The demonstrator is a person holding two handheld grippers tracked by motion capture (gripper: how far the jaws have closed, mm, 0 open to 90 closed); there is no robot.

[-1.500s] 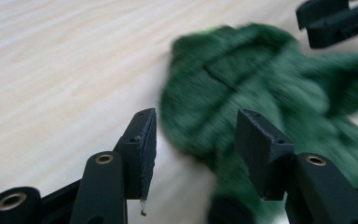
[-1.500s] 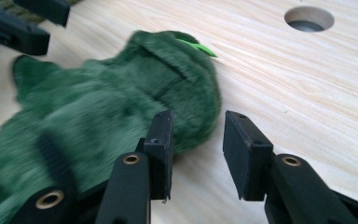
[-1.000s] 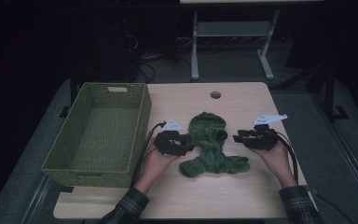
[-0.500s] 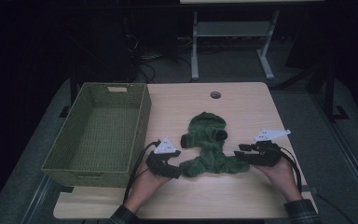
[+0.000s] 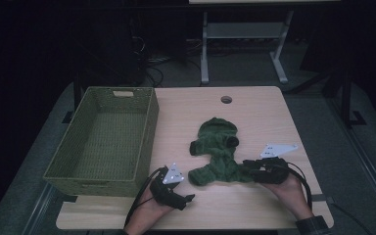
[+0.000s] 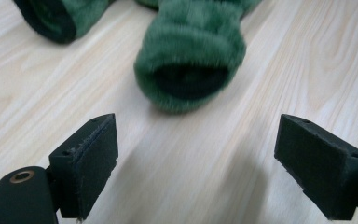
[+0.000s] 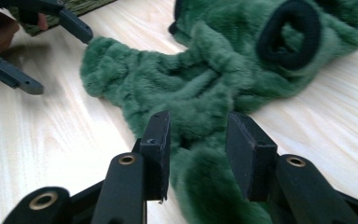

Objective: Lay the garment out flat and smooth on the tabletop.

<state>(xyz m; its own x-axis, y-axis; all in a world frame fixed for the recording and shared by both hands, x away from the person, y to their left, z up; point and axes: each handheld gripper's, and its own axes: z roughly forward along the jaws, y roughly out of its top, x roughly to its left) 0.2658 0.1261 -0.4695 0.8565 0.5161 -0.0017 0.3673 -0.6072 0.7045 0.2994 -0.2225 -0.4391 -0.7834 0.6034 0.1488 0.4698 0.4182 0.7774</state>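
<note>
The green plush garment (image 5: 218, 154) lies flat on the surface (image 5: 254, 112) beside the basket (image 5: 103, 139), its right end pinched between the fingers of the right gripper (image 7: 196, 140), probably to keep it stretched, while the fingers of the left gripper (image 6: 209, 161), just opened wide, hold nothing.

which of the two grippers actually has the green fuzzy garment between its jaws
The right gripper: its jaws straddle a fold of the green garment at its right end. The left gripper stands wide open over bare table, short of the near cuff.
</note>
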